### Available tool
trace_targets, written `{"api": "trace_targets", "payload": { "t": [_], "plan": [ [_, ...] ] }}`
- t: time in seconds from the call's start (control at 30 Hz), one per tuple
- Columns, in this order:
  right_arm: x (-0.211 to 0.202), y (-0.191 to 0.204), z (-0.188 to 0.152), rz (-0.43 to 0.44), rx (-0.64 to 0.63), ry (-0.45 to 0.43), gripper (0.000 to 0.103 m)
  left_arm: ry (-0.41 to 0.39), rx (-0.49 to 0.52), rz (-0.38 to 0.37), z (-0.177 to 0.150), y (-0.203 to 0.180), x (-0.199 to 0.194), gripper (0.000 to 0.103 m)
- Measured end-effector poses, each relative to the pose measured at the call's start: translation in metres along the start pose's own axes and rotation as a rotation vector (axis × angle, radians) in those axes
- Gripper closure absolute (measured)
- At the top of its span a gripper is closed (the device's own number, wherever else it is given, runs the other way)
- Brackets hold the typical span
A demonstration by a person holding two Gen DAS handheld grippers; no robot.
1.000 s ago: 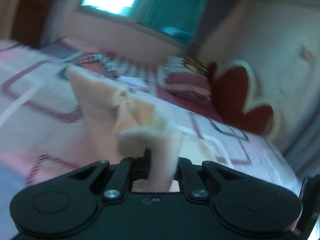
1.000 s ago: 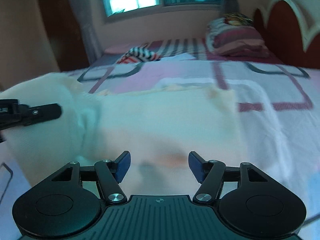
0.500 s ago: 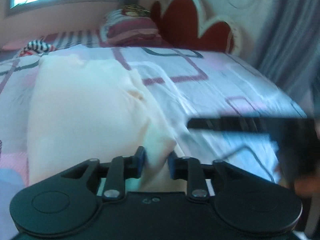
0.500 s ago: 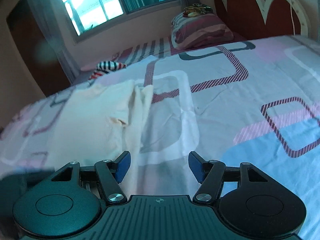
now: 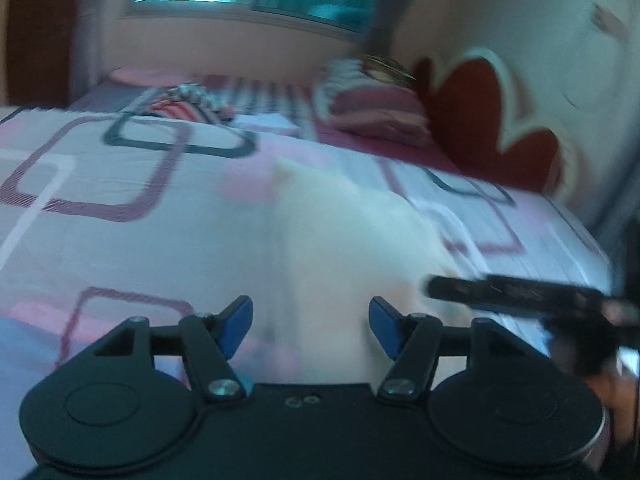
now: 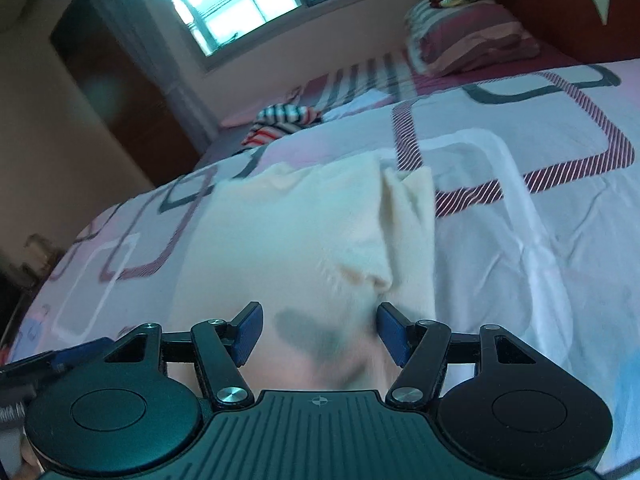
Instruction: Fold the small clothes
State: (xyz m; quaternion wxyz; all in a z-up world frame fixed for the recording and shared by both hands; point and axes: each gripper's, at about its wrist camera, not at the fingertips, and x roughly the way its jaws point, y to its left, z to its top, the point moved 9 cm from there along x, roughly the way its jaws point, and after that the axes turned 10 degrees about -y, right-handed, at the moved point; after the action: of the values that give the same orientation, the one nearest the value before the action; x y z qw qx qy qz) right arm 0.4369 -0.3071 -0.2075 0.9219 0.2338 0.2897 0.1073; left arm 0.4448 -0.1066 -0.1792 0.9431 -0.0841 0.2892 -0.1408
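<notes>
cream-coloured small cotton garment (image 6: 304, 232) is lying flat on the pink and white patterned bed sheet (image 6: 540, 240), directly ahead of both grippers, with one side panel already doubled over along a lengthwise crease near its right edge.

left gripper (image 5: 311, 322) is opening its jaws; the blue pads (image 5: 240, 316) are standing apart with the cloth lying beyond them and pressing on neither, so nothing is gripped. the view here is blurred, so the near hem cannot be made out.

right gripper (image 6: 319, 330) is hanging with its jaws parted about half way, empty, over the near end of the garment; its finger is crossing the right edge of the left view.

step in hand, as judged: releasing the folded side and preparing the next fold. to do it well:
- let the left jaws clear the fabric fully before lifting away, so the layer is not dragging.
- check that the crease is running straight.
- pinch all layers together at the near corners.

striped clothes (image 6: 286, 122) and a folded maroon blanket (image 6: 472, 42) are lying well apart, near the headboard.
</notes>
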Motion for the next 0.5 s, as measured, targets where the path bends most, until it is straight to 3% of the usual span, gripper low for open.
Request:
{"api": "trace_targets", "payload": {
  "t": [0.2,0.27,0.33,0.43,0.5],
  "plan": [
    [0.025,-0.008,0.006,0.026,0.080,0.017,0.040,0.019,-0.057,0.008,0.013,0.017,0.038,0.041],
    [0.031,-0.010,0.008,0.013,0.079,0.017,0.049,0.032,-0.058,0.013,0.011,0.021,0.046,0.041],
    [0.032,-0.011,0.007,0.011,0.094,0.029,0.071,0.041,-0.068,0.007,0.008,0.022,0.052,0.041],
    [0.034,-0.007,0.006,0.012,0.076,0.045,0.084,0.044,-0.077,-0.002,0.006,0.022,0.056,0.039],
    [0.028,-0.006,0.010,-0.002,0.055,0.022,0.086,0.043,-0.068,-0.007,0.007,0.020,0.058,0.039]
  ]
}}
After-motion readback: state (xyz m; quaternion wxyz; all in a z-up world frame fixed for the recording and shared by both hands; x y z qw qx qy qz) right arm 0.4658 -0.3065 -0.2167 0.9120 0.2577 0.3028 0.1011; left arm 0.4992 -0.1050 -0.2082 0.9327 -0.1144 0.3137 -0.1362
